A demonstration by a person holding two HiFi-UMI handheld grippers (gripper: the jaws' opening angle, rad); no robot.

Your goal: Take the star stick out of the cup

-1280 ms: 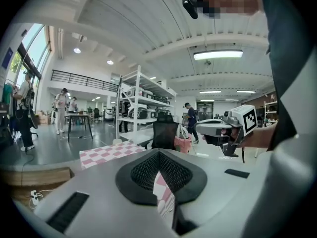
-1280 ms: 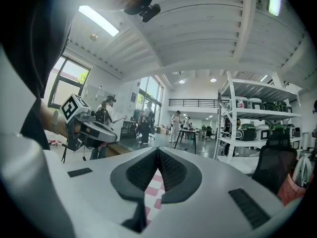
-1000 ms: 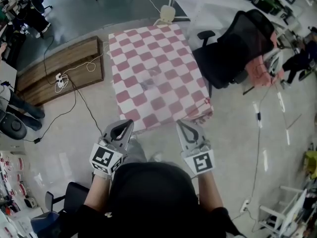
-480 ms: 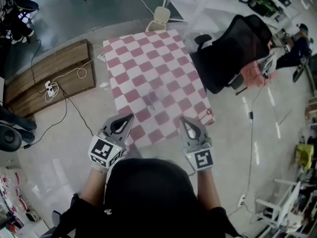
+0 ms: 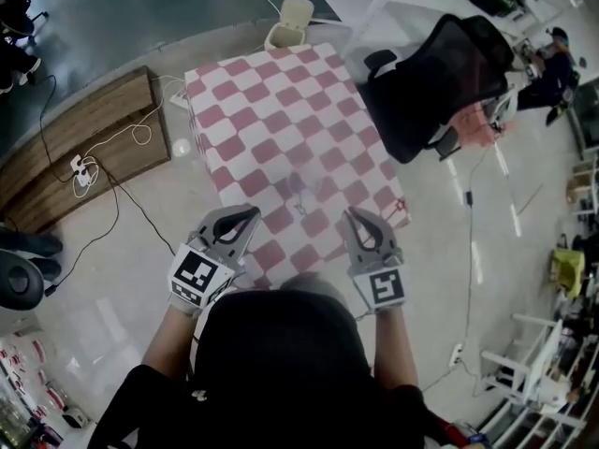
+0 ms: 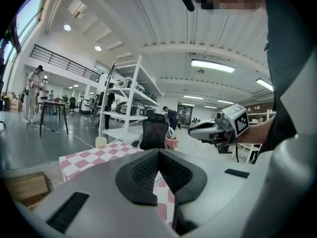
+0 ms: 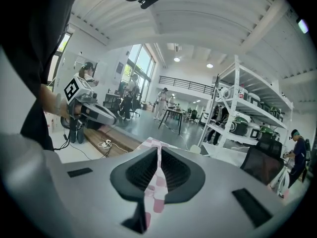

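Pale glossy workshop floor (image 5: 131,251) underfoot, viewed from steeply above. Faced a worktop (image 5: 262,101) draped in pink-and-white checked cloth (image 5: 309,157). Noted a black office chair (image 5: 440,73) just beside its right edge, a wooden platform (image 5: 84,138) with white cables (image 5: 140,136) off its left edge, and a pale chair (image 5: 290,17) past its far edge. Held the left gripper (image 5: 251,215) and right gripper (image 5: 353,215) side by side over the near edge, apart from each other. Found both pairs of jaws pressed together at the tips, pinching nothing, with only checked cloth showing behind them. Made out one small faint thing (image 5: 297,199) near the worktop's middle, beyond both grippers, too blurred to tell as cup or star stick.
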